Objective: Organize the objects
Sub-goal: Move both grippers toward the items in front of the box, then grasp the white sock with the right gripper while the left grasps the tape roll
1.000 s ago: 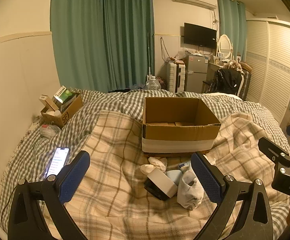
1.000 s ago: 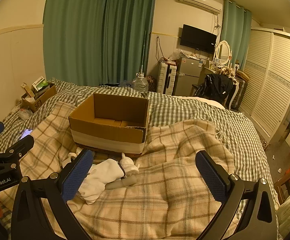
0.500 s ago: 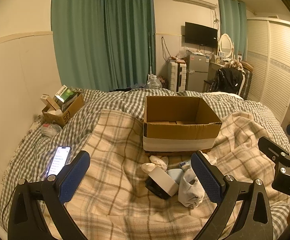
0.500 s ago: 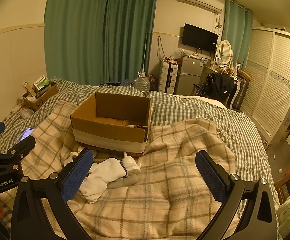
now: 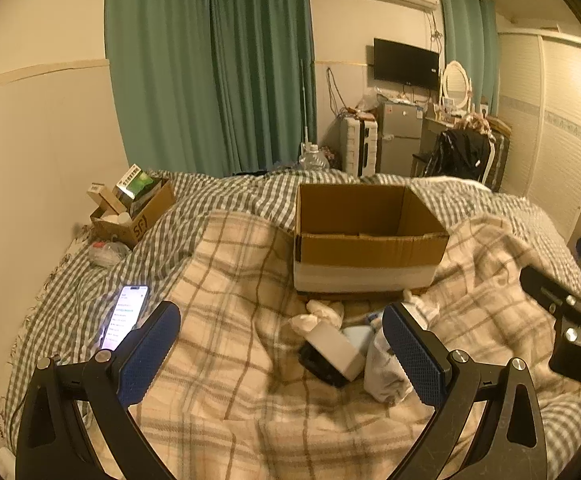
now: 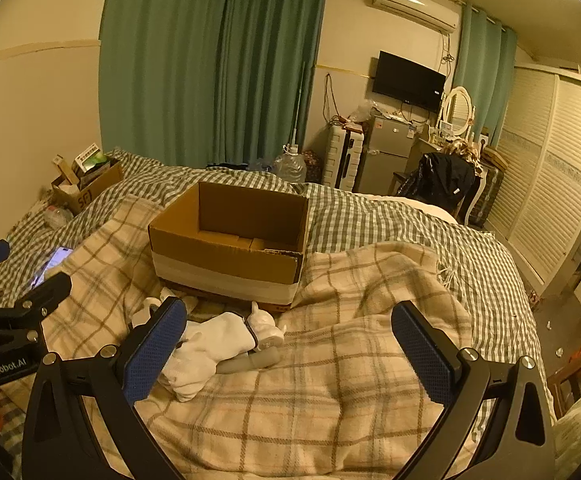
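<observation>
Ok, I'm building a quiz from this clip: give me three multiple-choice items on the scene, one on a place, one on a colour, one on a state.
1. Where does the lit phone lie?
A. inside the cardboard box
B. on the bed, left of the cardboard box
C. on the fridge

2. What colour are the curtains?
A. green
B. red
C. white

3. How do the left gripper and right gripper stand?
A. both shut on socks
B. one open, one shut
C. both open, holding nothing

Answers:
1 B: the phone rests on the checked bedding, left of the cardboard box.
2 A: the folds are plainly green.
3 C: each pair of fingers is spread with nothing between.
</observation>
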`<state>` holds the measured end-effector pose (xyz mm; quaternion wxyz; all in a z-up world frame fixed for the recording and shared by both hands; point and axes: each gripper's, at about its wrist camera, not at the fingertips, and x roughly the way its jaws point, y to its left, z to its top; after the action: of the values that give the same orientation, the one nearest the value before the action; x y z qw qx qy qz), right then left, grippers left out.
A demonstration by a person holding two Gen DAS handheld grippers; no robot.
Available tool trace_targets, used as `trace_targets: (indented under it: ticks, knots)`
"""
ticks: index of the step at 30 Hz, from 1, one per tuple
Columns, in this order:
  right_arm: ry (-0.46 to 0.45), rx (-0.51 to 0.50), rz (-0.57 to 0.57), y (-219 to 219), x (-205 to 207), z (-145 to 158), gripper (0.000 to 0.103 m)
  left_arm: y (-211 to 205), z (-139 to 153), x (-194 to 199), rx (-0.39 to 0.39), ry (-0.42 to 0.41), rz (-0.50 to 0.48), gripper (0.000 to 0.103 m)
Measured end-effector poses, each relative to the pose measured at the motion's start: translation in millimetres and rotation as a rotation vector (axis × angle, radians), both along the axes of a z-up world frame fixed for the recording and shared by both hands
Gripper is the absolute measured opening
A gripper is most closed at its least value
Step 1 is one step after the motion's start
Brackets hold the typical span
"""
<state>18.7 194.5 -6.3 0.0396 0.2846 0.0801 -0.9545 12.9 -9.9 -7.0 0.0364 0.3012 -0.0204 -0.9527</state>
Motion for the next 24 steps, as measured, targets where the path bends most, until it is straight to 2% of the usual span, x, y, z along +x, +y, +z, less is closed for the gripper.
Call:
trace_targets:
  ticks: [9, 16, 18, 19, 20, 22, 23, 24]
  knots:
    - [-0.175, 0.055, 0.046, -34, -27, -57, 0.103, -43, -45, -29, -0.004, -0.105, 0.103, 0.103]
    - [-0.346, 0.038, 0.174, -76, -52, -107, 0.095, -51, -71, -39, -0.018, -0.167, 0.118, 0.103]
    - [-0.377, 0.065, 0.183, -85, -57, -122, 0.090, -49, -75, -40, -0.023, -0.178, 0.107, 0.103]
    - [-0.408, 0.079, 0.180, -88, -62, -132, 0.080, -47, -76, -39, -0.030, -0.182, 0.102, 0.103]
    - [-0.431, 0.071, 0.185, -87, -65, -138, 0.063, -45, -78, -39, -0.036, -0.186, 0.099, 0.103]
    - [-0.472, 0.012, 0.212, -83, -66, -142, 0.053, -42, -80, -39, -0.044, -0.195, 0.086, 0.103]
    - [-0.456, 0.000, 0.208, -80, -64, -137, 0.047, -40, -81, -38, -0.049, -0.199, 0.079, 0.103]
    - [-0.442, -0.016, 0.207, -76, -61, -132, 0.045, -38, -82, -38, -0.053, -0.204, 0.074, 0.103]
